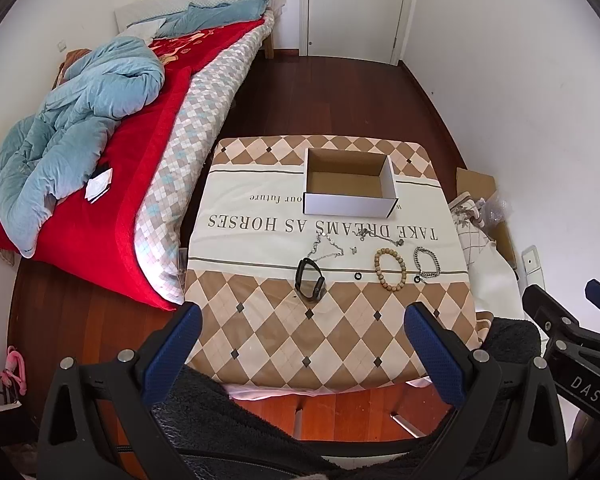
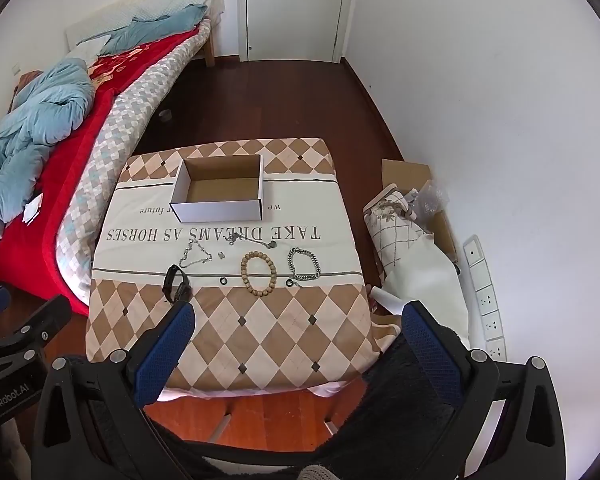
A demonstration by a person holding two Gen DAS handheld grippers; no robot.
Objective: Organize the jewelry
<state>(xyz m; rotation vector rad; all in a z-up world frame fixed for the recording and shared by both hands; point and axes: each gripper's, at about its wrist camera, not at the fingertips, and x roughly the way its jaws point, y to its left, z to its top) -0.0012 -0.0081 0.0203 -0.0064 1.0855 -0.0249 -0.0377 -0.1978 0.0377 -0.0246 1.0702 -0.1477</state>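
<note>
Both grippers raised before the near edge of the cloth-covered table (image 1: 260, 344): left gripper (image 1: 303, 330) with blue pads spread wide, gripping nothing; right gripper (image 2: 296, 332) likewise spread wide and bare. Open cardboard box (image 1: 349, 182), white outside and brown inside, set at 12 o'clock on the cloth, long axis running 9 to 3, opening upward, hollow showing only bare cardboard. Jewelry laid out in a loose row between box and grippers, running 9 to 3. Black smart band (image 1: 310, 280) at the 9 o'clock end, closed in a loop, stood on edge, long axis about 11 to 5. Thin silver chain (image 1: 327, 249) just beyond it toward 12, sprawled in a rough triangle. A second fine chain with pendant (image 1: 380, 236) lying across the printed lettering, stretched 9 to 3. Wooden bead bracelet (image 1: 391, 269) flat in an oval, long axis 12 to 6. Silver link bracelet (image 1: 427, 264) at the 3 o'clock end, curled. Two small black rings (image 2: 223, 280) (image 2: 289, 282) either side of the beads; a tiny piece (image 1: 355, 249) too small to name. Bed with red blanket (image 1: 148, 152) and blue duvet (image 1: 80, 120) at 9 to 10 o'clock, well apart from the row. Bundled fabric and cardboard (image 2: 412, 240) on the floor at 3 o'clock.
</note>
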